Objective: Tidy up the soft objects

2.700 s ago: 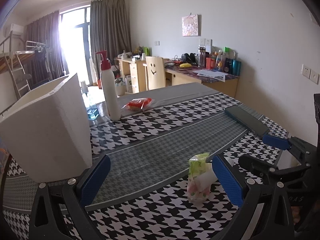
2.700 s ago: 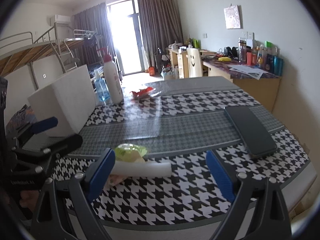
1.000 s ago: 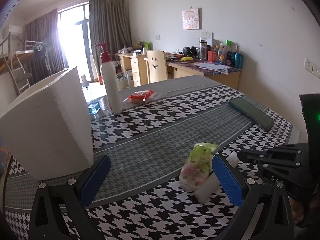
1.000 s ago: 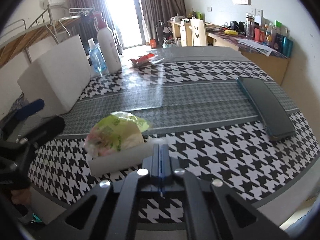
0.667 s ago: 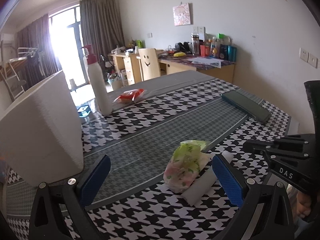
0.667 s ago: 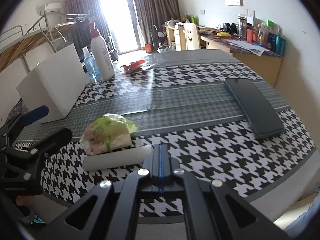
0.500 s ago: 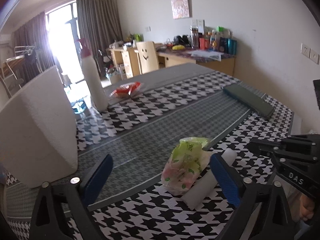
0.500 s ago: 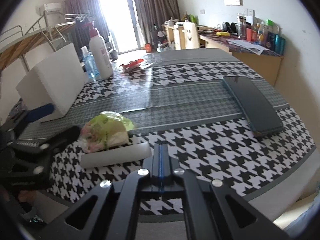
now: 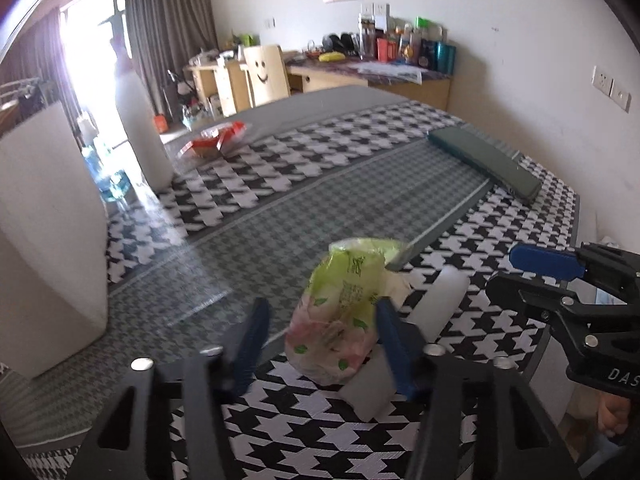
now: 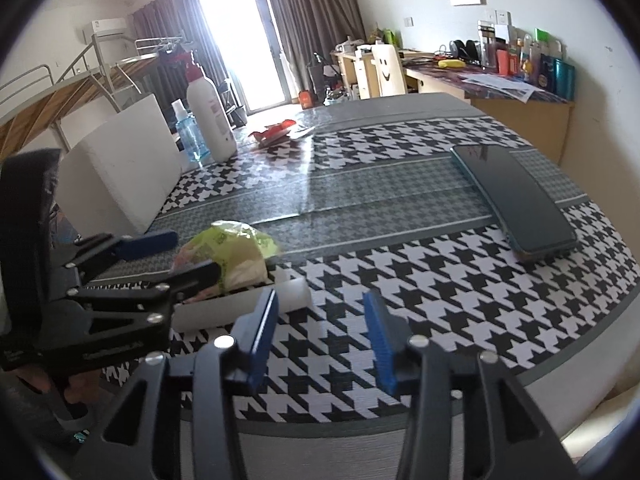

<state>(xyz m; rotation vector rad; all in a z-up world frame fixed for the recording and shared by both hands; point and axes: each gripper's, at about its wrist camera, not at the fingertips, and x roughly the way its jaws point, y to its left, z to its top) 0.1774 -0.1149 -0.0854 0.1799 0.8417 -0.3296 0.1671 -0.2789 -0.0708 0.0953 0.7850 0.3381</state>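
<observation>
Two grippers sit low over a table [image 10: 460,280] w/ a black & white zigzag-check cloth, shiny under clear plastic.

Left gripper [image 9: 320,332]: blue ridged fingers apart, one on each side of a soft crinkly bag [image 9: 344,312]. The bag is green on top, pink & white below, puffy & wrinkled. Can't tell if the fingers touch it yet.

A white foam stick [image 9: 404,344], long & round, lies just beside the bag on its right, touching it.

Right gripper [image 10: 320,332]: fingers spread, nothing between them, near the stick's end.

Also on the table: big white foam block [image 10: 120,168], tall white pump bottle [image 10: 210,120], small blue bottle [image 10: 188,136], red wrapper [image 10: 276,130], flat dark phone [image 10: 516,208].
</observation>
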